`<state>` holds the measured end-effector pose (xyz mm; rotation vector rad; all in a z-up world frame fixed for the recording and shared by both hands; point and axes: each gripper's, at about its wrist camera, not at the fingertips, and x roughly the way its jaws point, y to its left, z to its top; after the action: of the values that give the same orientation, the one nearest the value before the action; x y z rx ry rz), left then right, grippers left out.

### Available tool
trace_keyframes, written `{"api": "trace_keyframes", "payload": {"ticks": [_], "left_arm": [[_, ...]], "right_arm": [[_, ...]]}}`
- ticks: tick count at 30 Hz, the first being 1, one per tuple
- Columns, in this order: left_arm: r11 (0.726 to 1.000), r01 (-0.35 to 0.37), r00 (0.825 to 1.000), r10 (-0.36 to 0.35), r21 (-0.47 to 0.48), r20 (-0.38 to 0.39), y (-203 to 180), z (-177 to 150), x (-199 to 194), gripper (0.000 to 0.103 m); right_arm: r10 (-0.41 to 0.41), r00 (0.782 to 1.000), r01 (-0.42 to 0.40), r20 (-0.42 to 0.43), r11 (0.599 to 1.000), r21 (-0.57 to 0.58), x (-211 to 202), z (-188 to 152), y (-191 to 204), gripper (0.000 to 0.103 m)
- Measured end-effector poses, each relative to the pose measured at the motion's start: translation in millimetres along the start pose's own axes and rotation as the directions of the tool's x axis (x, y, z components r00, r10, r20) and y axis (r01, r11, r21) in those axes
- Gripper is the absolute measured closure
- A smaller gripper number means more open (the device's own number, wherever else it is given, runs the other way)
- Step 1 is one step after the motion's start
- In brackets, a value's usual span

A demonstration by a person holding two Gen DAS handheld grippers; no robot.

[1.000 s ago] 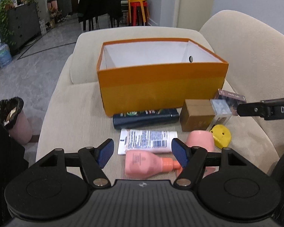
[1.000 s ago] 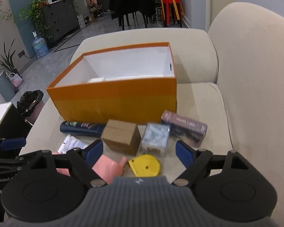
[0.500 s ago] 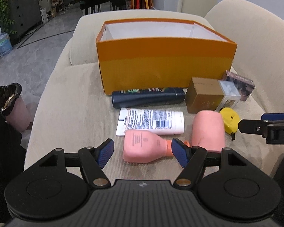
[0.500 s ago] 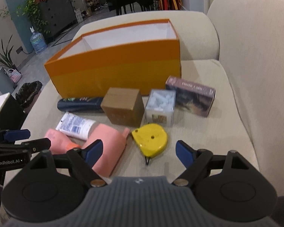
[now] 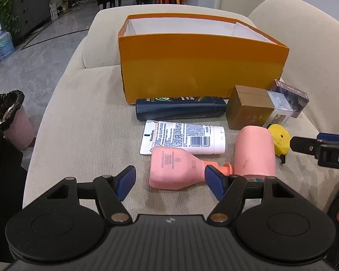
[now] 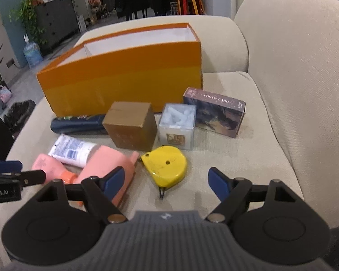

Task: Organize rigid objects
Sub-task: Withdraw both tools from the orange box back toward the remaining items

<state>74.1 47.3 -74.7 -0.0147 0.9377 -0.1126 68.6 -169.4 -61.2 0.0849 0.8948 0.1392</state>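
Your left claw (image 5: 169,181) stands apart and grips nothing, with the pink bottle (image 5: 176,171) lying just ahead between its tips, on the sofa cushion (image 5: 83,131). Your right claw (image 6: 166,179) also stands apart, its jaws having just closed a little on nothing, the yellow tape measure (image 6: 165,166) just ahead. Beyond both sits the orange box (image 5: 201,65), open-topped.
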Motion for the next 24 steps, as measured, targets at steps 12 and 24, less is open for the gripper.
{"api": "trace_keyframes", "payload": {"ticks": [12,24], "left_arm": [[1.000,-0.004,1.000,0.004,-0.001,0.002,3,1,-2,0.021],[0.998,-0.012,1.000,0.013,0.061,-0.013,-1,-3,9,0.021]], "right_arm": [[0.041,0.999,-0.040,0.036,0.999,-0.027,-9,0,7,0.023],[0.043,0.999,-0.038,0.022,0.983,-0.177,-5,1,27,0.015]]}}
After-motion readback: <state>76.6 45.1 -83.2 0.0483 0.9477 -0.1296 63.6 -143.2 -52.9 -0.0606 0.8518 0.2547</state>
